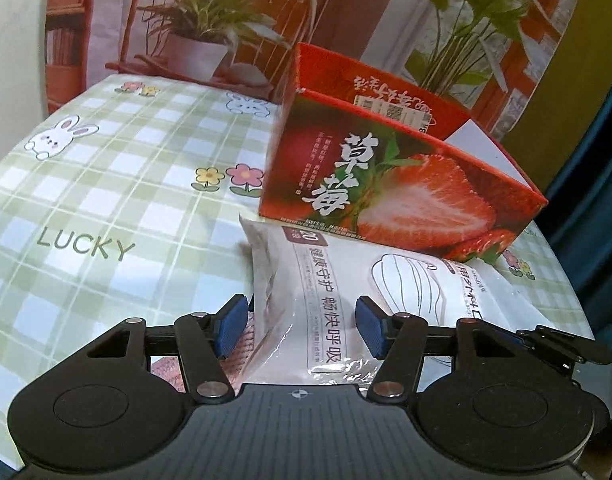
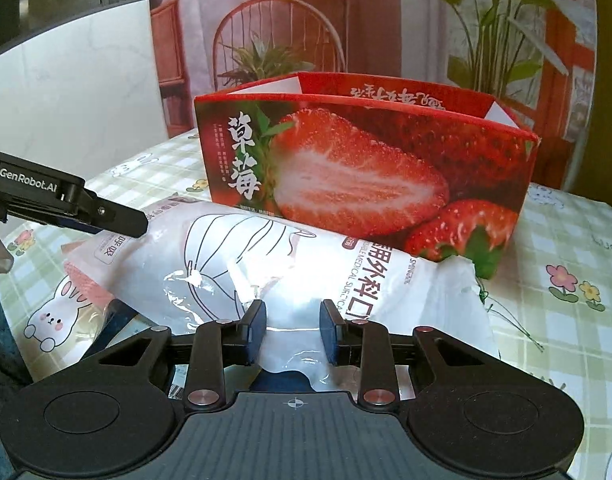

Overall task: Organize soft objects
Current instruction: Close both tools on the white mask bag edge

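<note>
A white plastic pack of surgical masks lies on the table against the front of an open red strawberry box. My left gripper is open, its blue pads on either side of the pack's left end. In the right wrist view the mask pack lies tilted before the box. My right gripper is open with the pack's near edge between its pads. The left gripper shows at the pack's left end.
The table carries a green checked cloth with rabbits and flowers. A printed backdrop of plants and a chair stands behind. A pink item lies under the pack's left end. The table's edge curves at right.
</note>
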Action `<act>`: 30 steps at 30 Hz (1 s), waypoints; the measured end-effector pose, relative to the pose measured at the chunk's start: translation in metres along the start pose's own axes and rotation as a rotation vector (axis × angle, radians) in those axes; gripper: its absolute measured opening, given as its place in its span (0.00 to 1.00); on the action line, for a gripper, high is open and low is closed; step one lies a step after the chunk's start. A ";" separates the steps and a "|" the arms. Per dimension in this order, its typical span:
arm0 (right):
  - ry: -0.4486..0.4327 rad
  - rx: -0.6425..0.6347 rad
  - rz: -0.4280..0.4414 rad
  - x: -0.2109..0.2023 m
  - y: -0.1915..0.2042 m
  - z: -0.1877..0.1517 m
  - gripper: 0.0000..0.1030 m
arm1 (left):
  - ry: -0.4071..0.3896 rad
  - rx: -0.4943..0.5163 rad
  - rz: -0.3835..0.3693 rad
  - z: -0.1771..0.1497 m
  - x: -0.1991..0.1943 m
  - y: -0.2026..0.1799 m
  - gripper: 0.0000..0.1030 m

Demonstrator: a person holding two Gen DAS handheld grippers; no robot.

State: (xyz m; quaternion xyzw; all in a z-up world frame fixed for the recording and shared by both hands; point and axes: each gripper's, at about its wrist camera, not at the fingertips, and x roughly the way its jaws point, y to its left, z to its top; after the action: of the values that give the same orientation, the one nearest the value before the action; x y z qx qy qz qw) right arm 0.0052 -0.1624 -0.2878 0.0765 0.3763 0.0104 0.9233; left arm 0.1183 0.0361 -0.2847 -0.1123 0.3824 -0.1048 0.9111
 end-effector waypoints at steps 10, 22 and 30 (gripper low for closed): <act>-0.008 0.006 -0.005 -0.002 0.000 0.000 0.27 | 0.032 -0.039 -0.033 -0.003 0.011 0.004 0.60; -0.006 0.011 -0.015 -0.001 -0.002 0.000 0.27 | 0.089 -0.118 -0.100 0.012 0.046 0.016 0.50; -0.023 0.035 -0.005 -0.005 -0.007 0.004 0.29 | 0.056 -0.102 -0.112 0.005 0.045 0.023 0.41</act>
State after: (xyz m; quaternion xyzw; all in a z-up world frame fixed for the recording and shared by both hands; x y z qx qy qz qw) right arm 0.0044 -0.1700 -0.2821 0.0919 0.3658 0.0004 0.9262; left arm 0.1554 0.0465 -0.3184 -0.1766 0.4056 -0.1390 0.8860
